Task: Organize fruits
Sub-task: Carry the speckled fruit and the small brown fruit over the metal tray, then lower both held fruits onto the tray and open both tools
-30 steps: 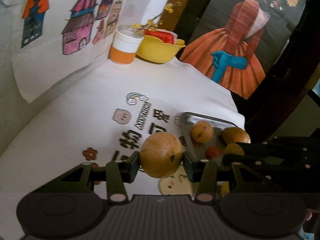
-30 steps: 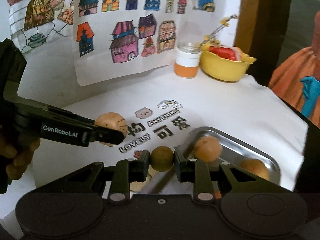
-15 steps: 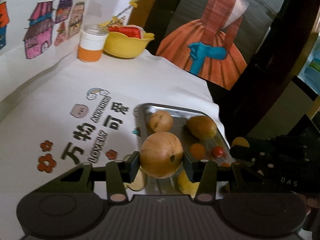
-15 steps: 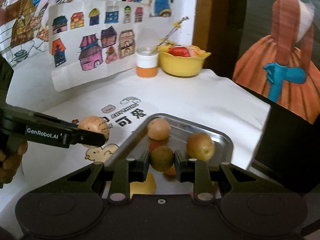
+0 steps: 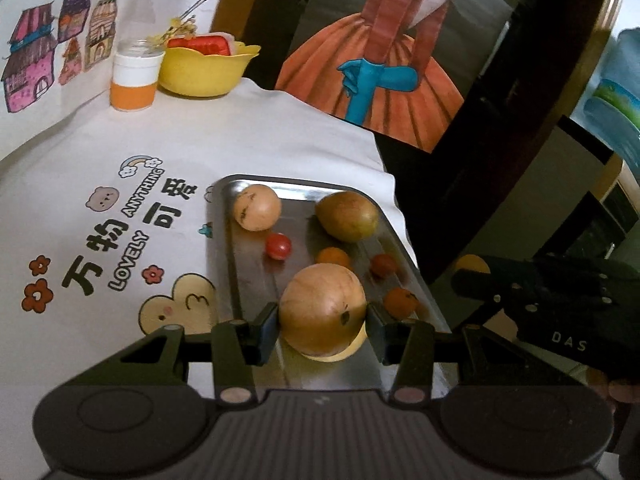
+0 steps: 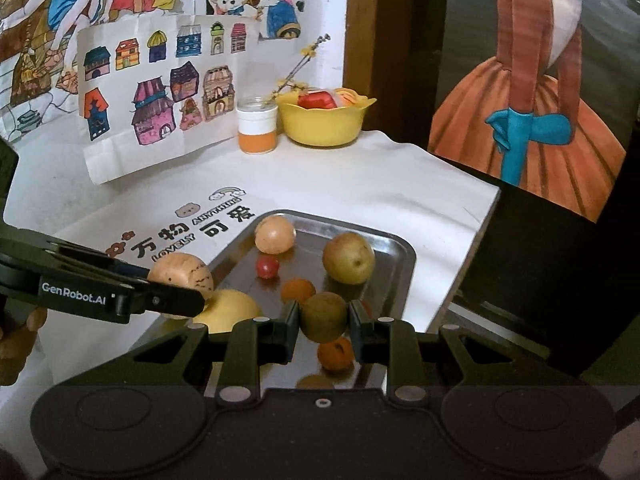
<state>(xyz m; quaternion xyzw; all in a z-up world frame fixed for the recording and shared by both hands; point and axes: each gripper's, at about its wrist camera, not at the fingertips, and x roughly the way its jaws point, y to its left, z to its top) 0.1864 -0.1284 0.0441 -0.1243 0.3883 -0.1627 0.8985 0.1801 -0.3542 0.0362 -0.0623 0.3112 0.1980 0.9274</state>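
Observation:
My left gripper (image 5: pixel 322 322) is shut on a large tan round fruit (image 5: pixel 322 308), held over the near end of a steel tray (image 5: pixel 228 240). My right gripper (image 6: pixel 324 322) is shut on a small brownish-green round fruit (image 6: pixel 323 316) above the same tray (image 6: pixel 400 280). The tray holds a pale peach-coloured fruit (image 5: pixel 257 208), a greenish-yellow pear-like fruit (image 5: pixel 346 216), a cherry tomato (image 5: pixel 278 246), several small orange fruits (image 5: pixel 333 258) and a yellow fruit (image 6: pixel 230 312) at its near end. In the right wrist view the left gripper (image 6: pixel 176 300) comes in from the left with its tan fruit (image 6: pixel 180 276).
A white cloth with printed characters (image 5: pixel 120 248) covers the table. At the back stand a white-and-orange jar (image 5: pixel 134 76) and a yellow bowl (image 5: pixel 204 70) with red food. Drawings of houses (image 6: pixel 160 96) hang on the wall. The table's right edge (image 5: pixel 394 200) drops off beside the tray.
Both grippers have moved right and forward over the tray, each still holding its fruit. The tray now lies directly under both.

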